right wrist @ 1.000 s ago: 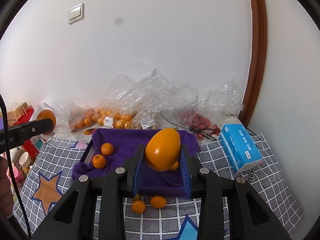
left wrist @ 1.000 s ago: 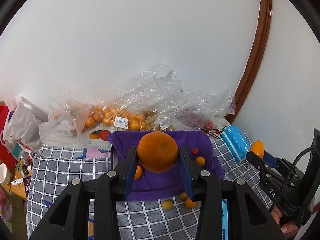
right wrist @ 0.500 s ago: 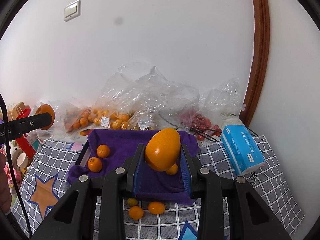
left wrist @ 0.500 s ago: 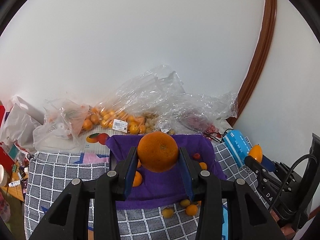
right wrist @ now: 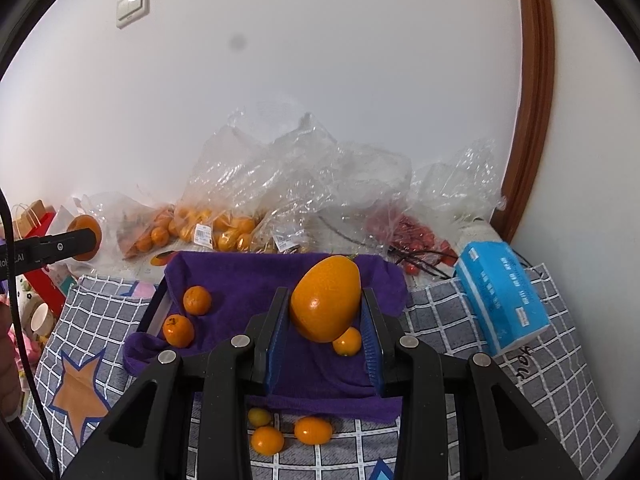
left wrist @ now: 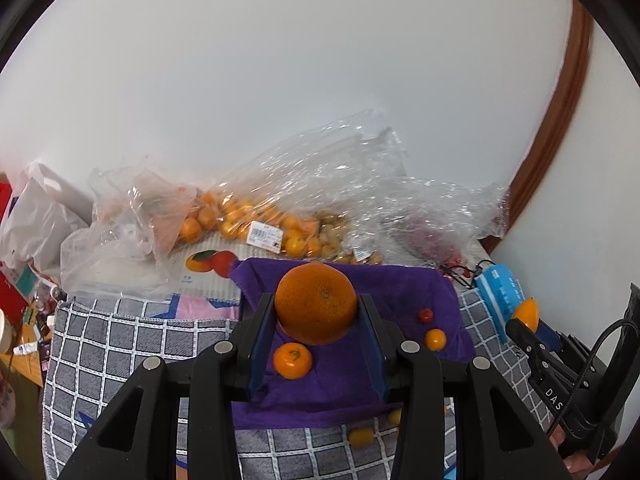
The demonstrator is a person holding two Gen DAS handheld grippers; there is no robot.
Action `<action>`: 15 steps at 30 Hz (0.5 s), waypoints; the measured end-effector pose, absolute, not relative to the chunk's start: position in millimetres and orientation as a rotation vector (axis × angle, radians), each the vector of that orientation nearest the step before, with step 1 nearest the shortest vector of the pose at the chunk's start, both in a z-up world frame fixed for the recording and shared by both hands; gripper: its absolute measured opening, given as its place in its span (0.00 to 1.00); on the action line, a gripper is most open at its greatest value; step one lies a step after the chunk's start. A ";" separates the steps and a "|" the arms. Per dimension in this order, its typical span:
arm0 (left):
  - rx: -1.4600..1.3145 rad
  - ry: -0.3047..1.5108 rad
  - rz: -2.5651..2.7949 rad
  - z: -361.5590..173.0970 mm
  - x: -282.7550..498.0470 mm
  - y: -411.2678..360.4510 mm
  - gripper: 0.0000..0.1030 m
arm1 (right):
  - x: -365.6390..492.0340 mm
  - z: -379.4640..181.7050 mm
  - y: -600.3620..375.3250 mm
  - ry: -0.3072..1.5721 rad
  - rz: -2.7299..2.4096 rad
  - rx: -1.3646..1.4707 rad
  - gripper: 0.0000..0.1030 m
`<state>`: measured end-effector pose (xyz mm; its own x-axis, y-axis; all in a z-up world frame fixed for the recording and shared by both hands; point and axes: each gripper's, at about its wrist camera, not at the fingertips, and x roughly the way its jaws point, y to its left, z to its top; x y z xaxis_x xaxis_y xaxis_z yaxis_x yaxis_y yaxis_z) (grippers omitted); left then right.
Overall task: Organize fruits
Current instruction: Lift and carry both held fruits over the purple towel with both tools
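My left gripper [left wrist: 316, 312] is shut on a large round orange [left wrist: 316, 302], held above a tray lined with a purple towel [left wrist: 400, 292]. My right gripper [right wrist: 324, 308] is shut on an egg-shaped orange mango [right wrist: 325, 298] above the same purple towel [right wrist: 240, 280]. On the towel lie small mandarins [right wrist: 197, 300] [right wrist: 178, 330] [right wrist: 347, 341] and, in the left wrist view, a mandarin [left wrist: 292, 360], a small orange fruit [left wrist: 435, 339] and a red cherry tomato [left wrist: 425, 314]. Small kumquats [right wrist: 313, 430] lie on the checked cloth in front of the tray.
Clear plastic bags of oranges [right wrist: 224, 232] and red fruit [right wrist: 412, 236] lie against the wall behind the tray. A blue tissue pack [right wrist: 500, 300] lies at the right. A grey checked cloth [right wrist: 480, 360] covers the table. Clutter and a cup [right wrist: 40, 318] sit at the left.
Both grippers have moved forward and lower over the purple towel, each still holding its fruit. The tray and bags look nearer.
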<state>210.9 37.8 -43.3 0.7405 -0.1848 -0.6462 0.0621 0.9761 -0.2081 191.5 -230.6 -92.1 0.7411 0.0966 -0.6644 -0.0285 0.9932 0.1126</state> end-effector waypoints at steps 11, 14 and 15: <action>-0.187 0.809 -0.124 -77.4 240.2 36.0 0.37 | 211.7 -139.8 -231.6 0.835 0.083 0.106 0.33; -0.177 0.831 -0.136 -86.8 246.6 27.7 0.37 | 212.8 -153.0 -241.0 0.868 0.063 0.114 0.33; -0.174 0.839 -0.142 -90.2 249.1 24.4 0.37 | 213.4 -157.0 -244.1 0.877 0.057 0.119 0.33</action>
